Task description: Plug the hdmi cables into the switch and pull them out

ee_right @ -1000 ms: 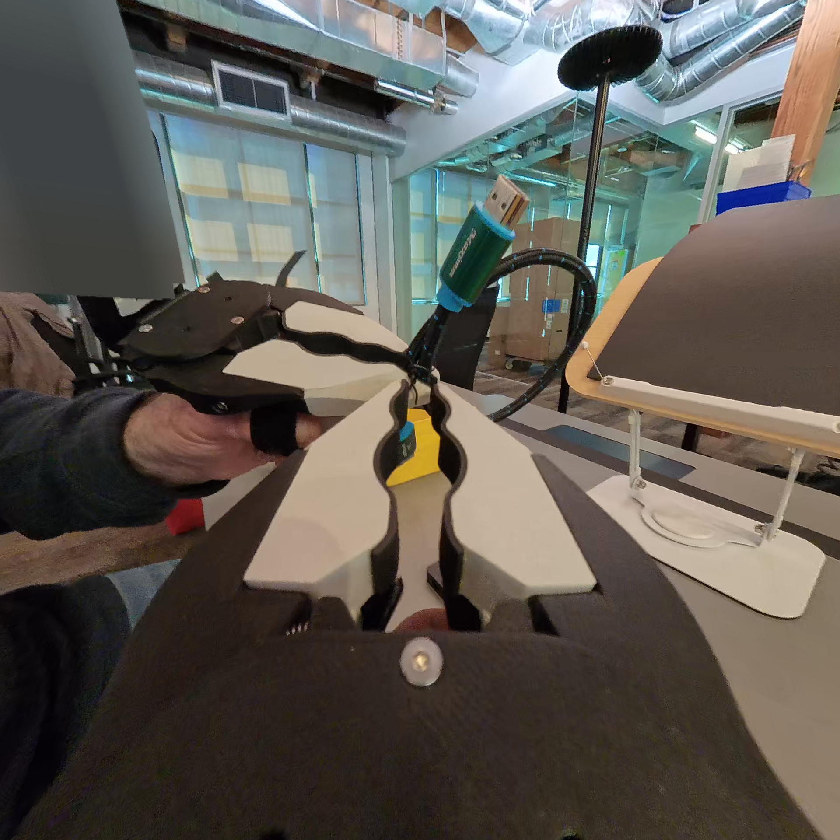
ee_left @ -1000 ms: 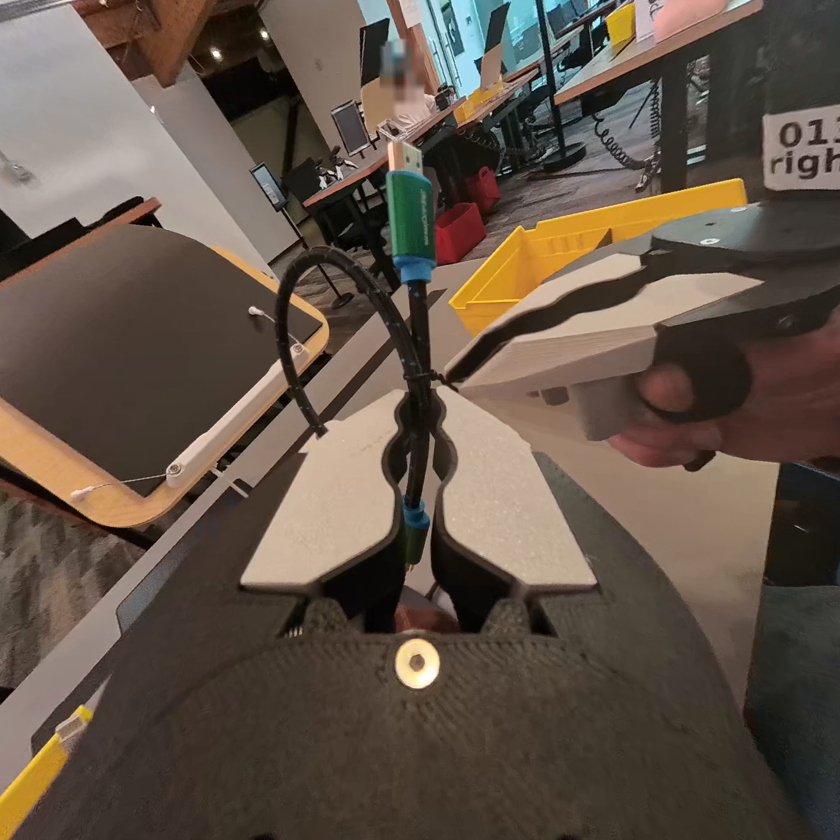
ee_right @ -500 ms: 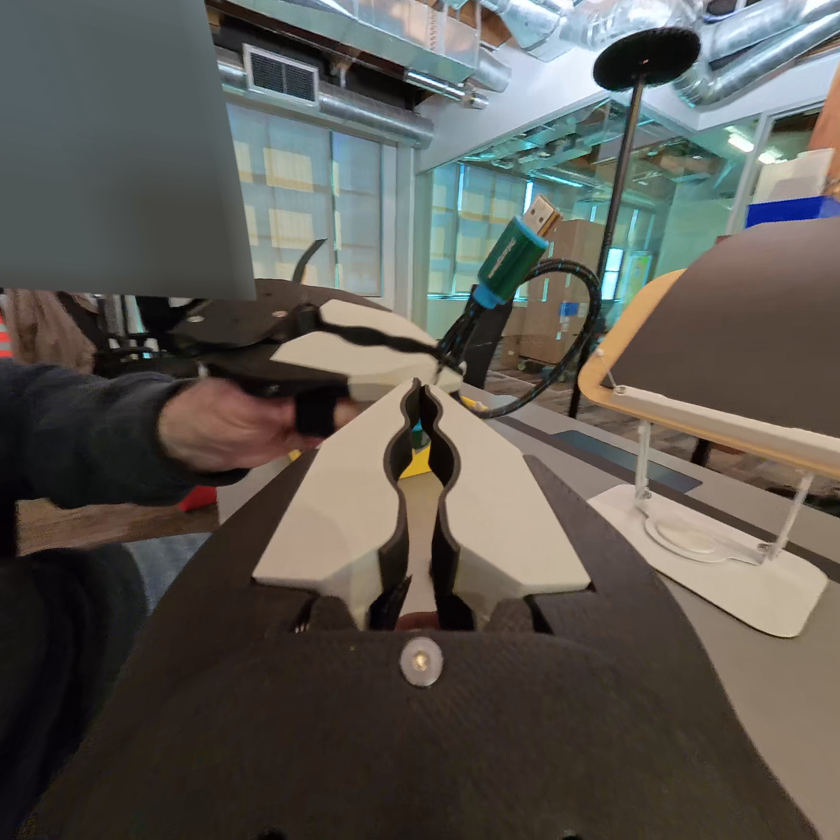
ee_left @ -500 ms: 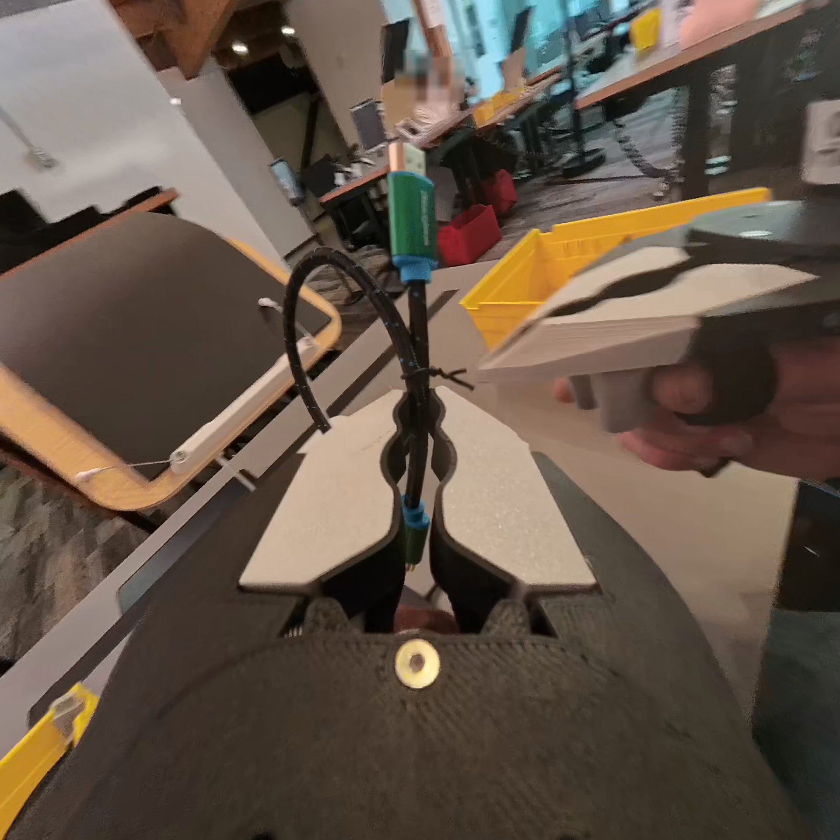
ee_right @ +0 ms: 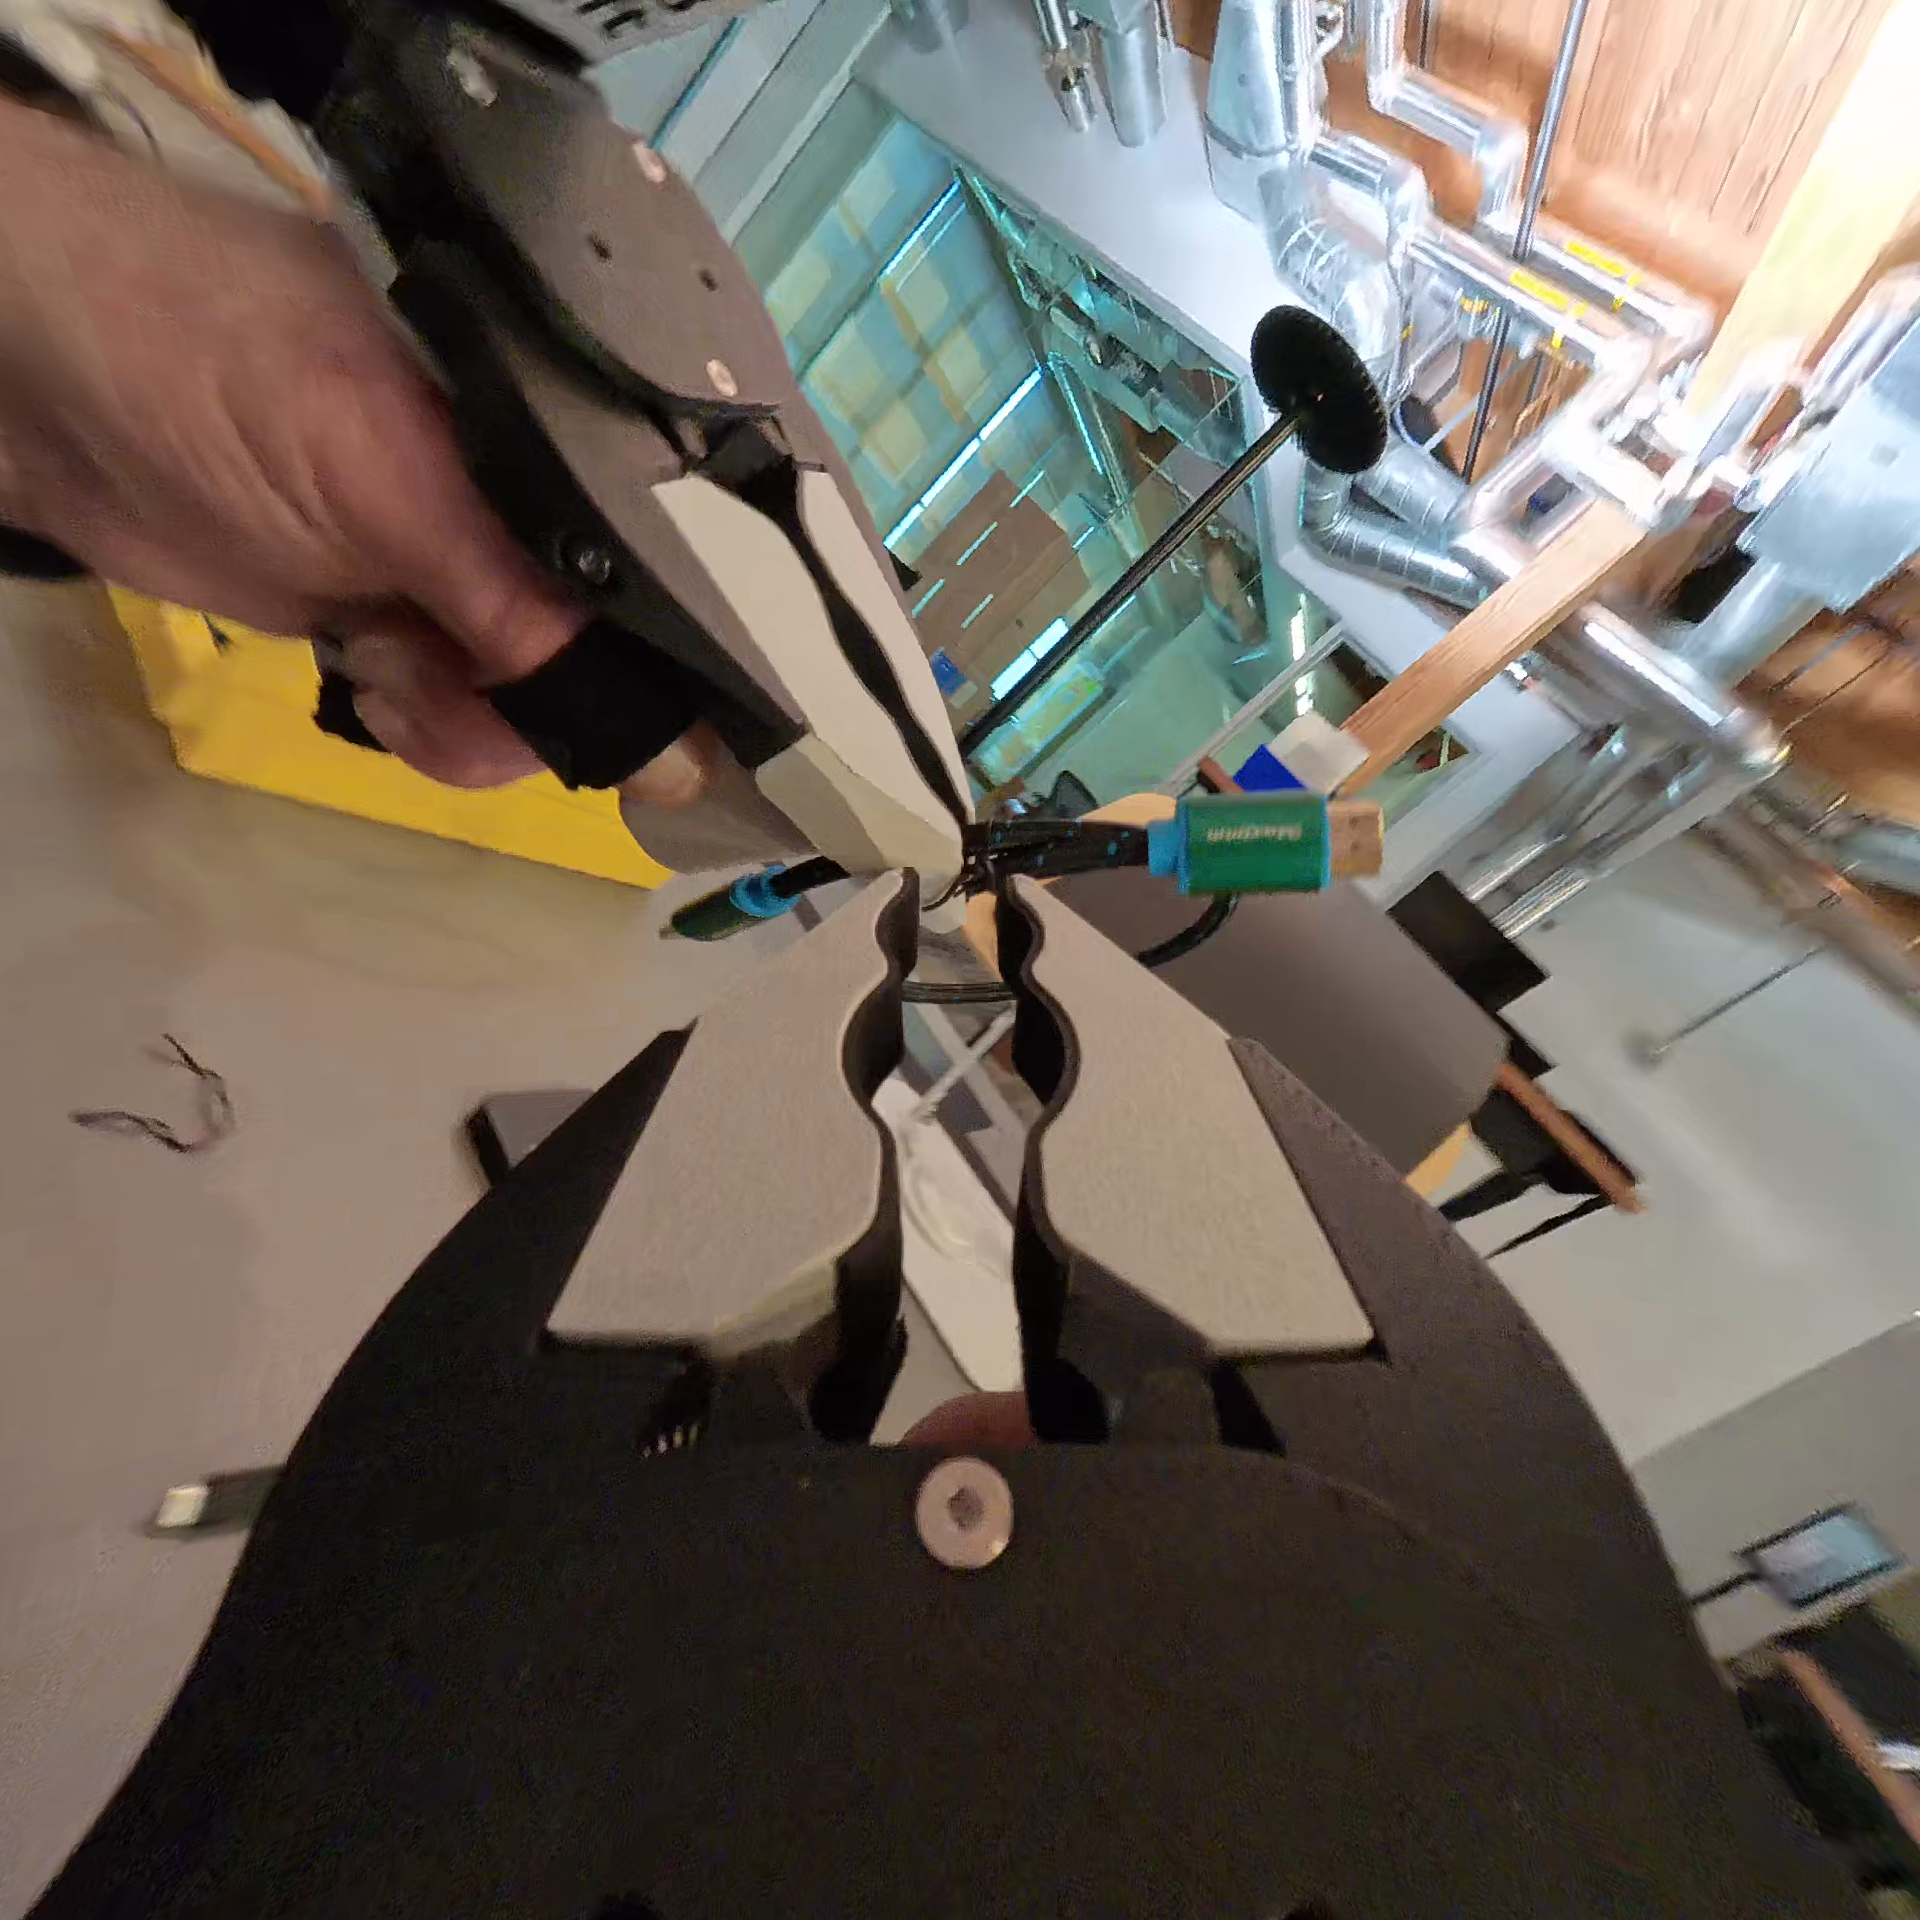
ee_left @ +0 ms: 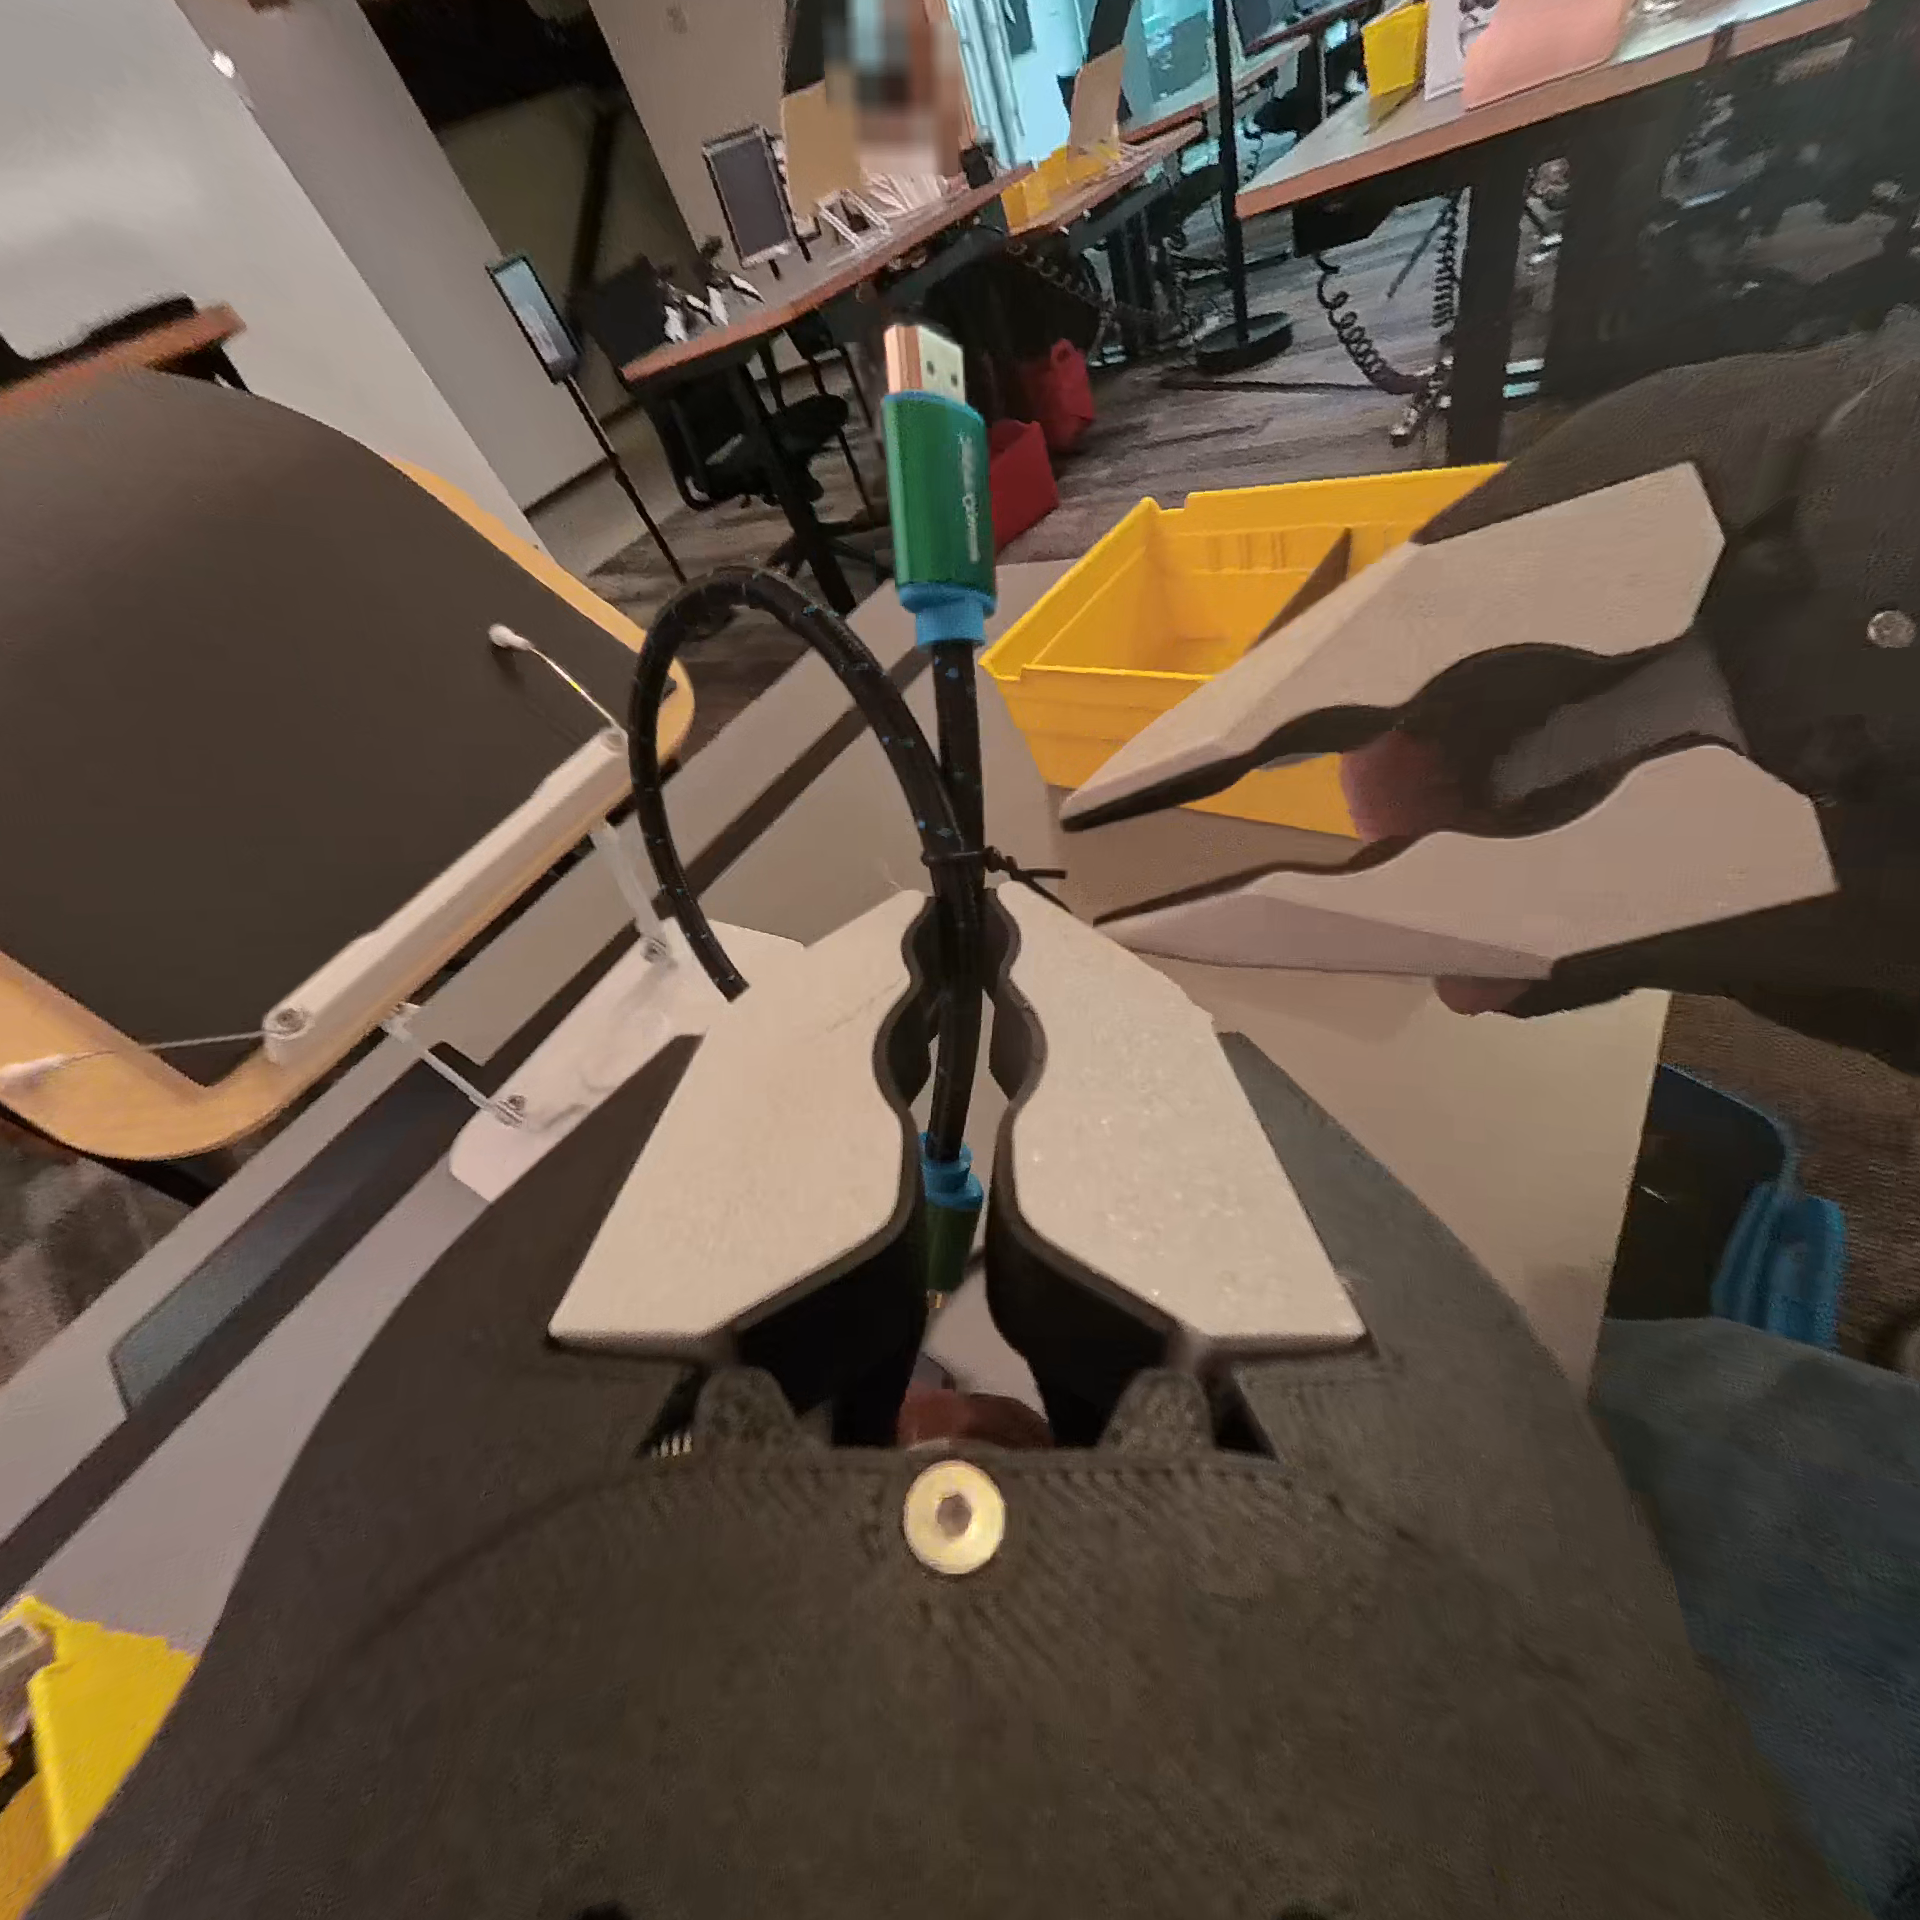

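The left gripper (ee_left: 956, 914) is clamped on a short braided HDMI cable (ee_left: 956, 790), pinching the doubled cord just below a thin black tie (ee_left: 992, 860); one green plug (ee_left: 935, 488) stands straight out beyond its fingertips, and the second green plug (ee_left: 951, 1231) sits back in the gap between its fingers. The loop of cable arcs off to that gripper's left. A second ago the right gripper (ee_left: 1081, 873) was nearly closed with its tips at the tie, approaching from the left gripper's right; now it has rolled sharply, so in its own view the table and room appear tipped on their side, and its jaws stand narrowly parted with nothing between them. In the right wrist view the cable crosses just ahead of its fingertips, the forward plug (ee_right: 1242, 842) off to their right. This reads as the right gripper turning to line up for a grasp near the tie or plug, probably to free or reorient the cable. No switch can be identified in either view, so plugging in appears not yet begun. A yellow bin (ee_left: 1164, 665) sits beyond the right gripper.
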The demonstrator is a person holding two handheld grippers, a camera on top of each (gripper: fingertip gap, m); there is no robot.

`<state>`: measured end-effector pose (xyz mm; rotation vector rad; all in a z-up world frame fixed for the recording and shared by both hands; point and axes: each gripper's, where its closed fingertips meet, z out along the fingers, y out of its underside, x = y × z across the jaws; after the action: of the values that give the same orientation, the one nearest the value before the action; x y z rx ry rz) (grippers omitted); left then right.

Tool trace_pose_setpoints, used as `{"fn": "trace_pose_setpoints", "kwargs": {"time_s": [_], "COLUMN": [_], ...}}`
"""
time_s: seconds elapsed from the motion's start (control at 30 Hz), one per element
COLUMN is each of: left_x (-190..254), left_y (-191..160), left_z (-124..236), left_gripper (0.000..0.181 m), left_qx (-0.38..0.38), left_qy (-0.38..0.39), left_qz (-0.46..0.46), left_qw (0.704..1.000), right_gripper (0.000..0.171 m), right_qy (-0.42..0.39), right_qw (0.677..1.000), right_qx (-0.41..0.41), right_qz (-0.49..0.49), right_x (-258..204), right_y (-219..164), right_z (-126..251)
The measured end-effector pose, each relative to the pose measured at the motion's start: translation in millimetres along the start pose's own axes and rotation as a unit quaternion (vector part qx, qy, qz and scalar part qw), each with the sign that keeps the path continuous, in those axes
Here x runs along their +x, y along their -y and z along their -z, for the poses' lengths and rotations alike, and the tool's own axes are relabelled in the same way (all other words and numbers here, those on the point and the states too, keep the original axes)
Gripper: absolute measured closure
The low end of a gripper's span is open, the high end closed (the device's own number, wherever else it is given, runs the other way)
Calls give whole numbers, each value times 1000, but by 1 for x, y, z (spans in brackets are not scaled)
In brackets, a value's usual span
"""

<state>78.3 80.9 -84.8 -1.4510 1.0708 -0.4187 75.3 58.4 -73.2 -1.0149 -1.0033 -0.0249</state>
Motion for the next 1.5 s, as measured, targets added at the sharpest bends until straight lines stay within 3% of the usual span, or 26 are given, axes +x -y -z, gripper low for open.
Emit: {"fn": "trace_pose_setpoints", "kwargs": {"time_s": [0.23, 0.53, 0.77, 1.03, 1.17, 1.33, 1.5], "left_x": [3, 6, 11, 11, 11, 2, 4], "left_y": [-3, -6, -7, -11, -11, -8, -9], "left_z": [-1, -2, -4, -5, -5, -4, -4], "left_gripper": [176, 176, 176, 176, 176, 176, 176], "left_qx": [-18, -26, -28, -39, -42, -28, -31], "left_qy": [-19, -30, -32, -20, -10, 12, 13], "left_qz": [15, 20, 5, -15, -33, -29, -39], "left_qw": [1000, 999, 999, 999, 999, 999, 999], "right_gripper": [163, 171, 166, 171, 171, 171, 171], "right_qy": [10, -8, -24, -56, -48, -39, -68], "right_qw": [984, 982, 981, 964, 966, 994, 989], "right_qx": [-35, -28, -35, -43, -46, -19, -25], "right_qz": [177, 185, 188, 257, 251, 97, 132], "right_x": [-4, 0, 3, 4, 3, 5, 5], "right_y": [-8, -6, -9, -8, -8, -1, -2], "right_z": [0, 2, 0, 0, 2, 5, 3]}}
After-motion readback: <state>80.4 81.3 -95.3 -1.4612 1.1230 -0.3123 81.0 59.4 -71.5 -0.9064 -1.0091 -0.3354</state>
